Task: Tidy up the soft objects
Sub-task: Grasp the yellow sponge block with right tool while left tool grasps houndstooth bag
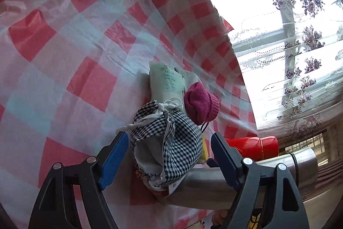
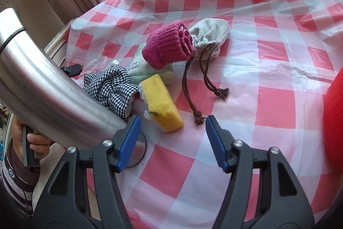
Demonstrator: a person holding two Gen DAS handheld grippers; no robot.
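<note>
A small heap of soft things sits on the checked table (image 2: 268, 83): a houndstooth pouch (image 1: 171, 147), a rolled magenta sock (image 2: 166, 46), a yellow sponge (image 2: 161, 100) and a grey drawstring bag (image 2: 209, 35). The left tool (image 1: 169, 156) stands wide, its blue pads on either side of the pouch without pressing. The right tool (image 2: 172, 138) hangs half open and empty just short of the sponge, and would likely do best to straddle it squarely before closing gently.

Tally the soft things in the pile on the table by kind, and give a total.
Drawstring pouches: 2, the checked pouch and the grey pouch
Rolled socks: 1, the magenta sock
Sponges: 1, the yellow sponge
Soft packets: 1, the pale green packet
Total: 5
</note>
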